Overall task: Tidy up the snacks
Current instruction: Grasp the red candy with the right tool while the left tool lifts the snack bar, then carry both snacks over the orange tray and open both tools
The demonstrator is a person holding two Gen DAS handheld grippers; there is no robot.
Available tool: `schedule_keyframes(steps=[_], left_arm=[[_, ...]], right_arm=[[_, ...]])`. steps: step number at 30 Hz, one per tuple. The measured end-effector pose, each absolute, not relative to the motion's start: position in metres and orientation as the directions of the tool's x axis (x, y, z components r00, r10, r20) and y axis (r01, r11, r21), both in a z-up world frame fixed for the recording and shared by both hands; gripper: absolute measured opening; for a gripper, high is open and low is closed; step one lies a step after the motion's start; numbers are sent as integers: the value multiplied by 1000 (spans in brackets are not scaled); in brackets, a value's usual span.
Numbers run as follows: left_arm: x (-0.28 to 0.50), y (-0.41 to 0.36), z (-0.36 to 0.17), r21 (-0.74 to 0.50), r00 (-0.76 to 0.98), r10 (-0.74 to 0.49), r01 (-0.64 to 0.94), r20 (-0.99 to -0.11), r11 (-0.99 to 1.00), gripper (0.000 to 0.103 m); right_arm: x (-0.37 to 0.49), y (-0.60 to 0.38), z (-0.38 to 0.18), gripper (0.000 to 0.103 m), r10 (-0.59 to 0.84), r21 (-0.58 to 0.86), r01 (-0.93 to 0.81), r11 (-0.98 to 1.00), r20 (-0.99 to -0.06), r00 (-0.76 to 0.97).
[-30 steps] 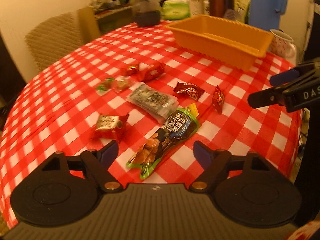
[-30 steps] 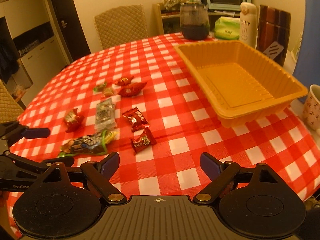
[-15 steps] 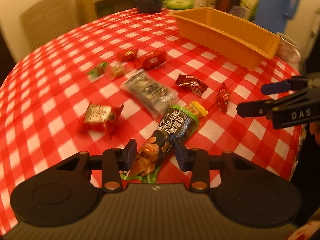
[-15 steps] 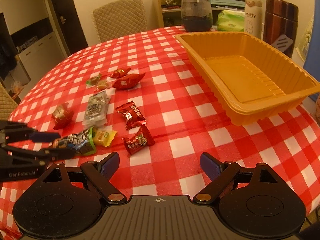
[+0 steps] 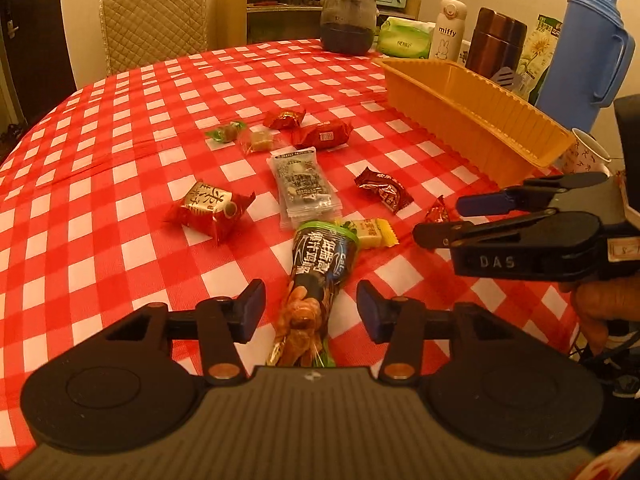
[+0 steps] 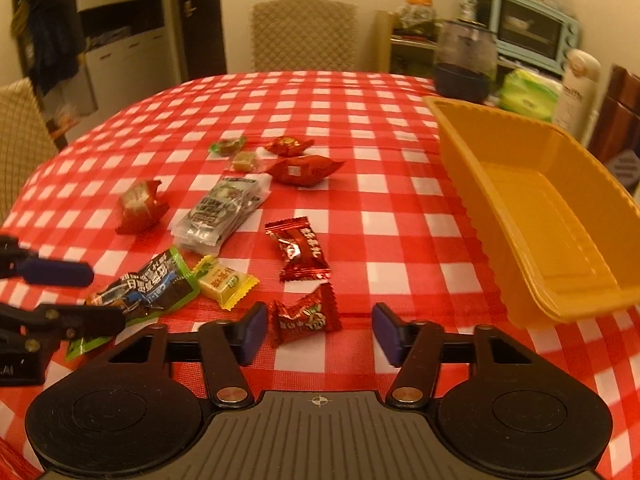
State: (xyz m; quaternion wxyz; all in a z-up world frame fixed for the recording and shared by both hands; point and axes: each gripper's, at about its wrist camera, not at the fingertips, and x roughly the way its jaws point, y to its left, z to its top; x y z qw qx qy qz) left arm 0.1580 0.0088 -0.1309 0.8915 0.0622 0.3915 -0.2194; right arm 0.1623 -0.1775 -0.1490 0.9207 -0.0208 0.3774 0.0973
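Between opening left gripper point(image 5: 310, 307) jaws, untouched, dark snack pouch point(image 5: 316, 272)

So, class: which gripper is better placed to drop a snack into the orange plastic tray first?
Right gripper: its closing jaws bracket a small red candy wrapper, and the orange plastic tray lies closer on its side.

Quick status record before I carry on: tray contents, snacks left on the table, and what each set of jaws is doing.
tray: orange tray is empty
table: red checked cloth, all snacks on it still loose
left gripper: jaws opening, long green-and-black snack pack between them, pads not pressing
right gripper: jaws closing, small red candy between them, not yet gripped
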Motion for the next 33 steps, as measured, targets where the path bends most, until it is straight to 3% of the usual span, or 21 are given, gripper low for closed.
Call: schedule_keyframes(steps=[8, 12, 14, 33], left_arm=[[159, 3, -142, -36, 580, -327, 455, -746, 890, 45], [158, -3, -144, -15, 579, -313, 460, -753, 888, 38], [155, -5, -144, 12, 588, -291, 455, -754, 890, 27], [143, -12, -99, -8, 686, -270, 359, -675, 933, 26]], right_arm=[[162, -171, -152, 26, 164, 9, -221, 975, -700, 696], [161, -175, -150, 26, 157, 19, -200, 980, -694, 703], [158, -176, -148, 26, 158, 23, -197, 980, -691, 706], [140, -187, -113, 25, 136, 42, -142, 989, -629, 766]])
